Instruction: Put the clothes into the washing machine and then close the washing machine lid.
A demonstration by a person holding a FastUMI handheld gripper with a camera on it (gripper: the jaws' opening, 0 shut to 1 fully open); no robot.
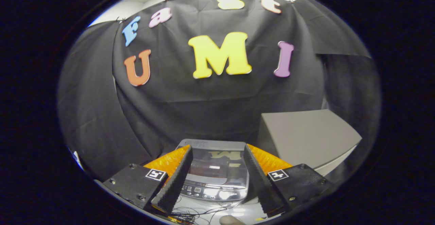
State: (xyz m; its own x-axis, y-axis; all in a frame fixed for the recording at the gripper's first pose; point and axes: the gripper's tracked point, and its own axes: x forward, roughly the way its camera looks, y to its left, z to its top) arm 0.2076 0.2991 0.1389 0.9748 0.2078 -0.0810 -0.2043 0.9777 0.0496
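Gripper view, read left to right. The booth's black cloth wall hangs in folds at nine o'clock and runs across the whole background. At seven o'clock, the left finger of the gripper slants up and inward; a small square marker sits on its mount. The fingers stand wide apart and hold nothing: no part of either presses on anything. At six o'clock, between the fingers and just ahead of them, lies the washer, seen from above, its glossy lid down flat, with a row of buttons on the near edge of its top. Thin dark wires trail over the pale surface nearer than the washer, and a small rounded object, too blurred to identify, lies just beside them. At five o'clock, the right finger mirrors the left and bears its own marker. At four o'clock, beyond the right finger and beside the washer, stands a grey box with a plain, flat top.
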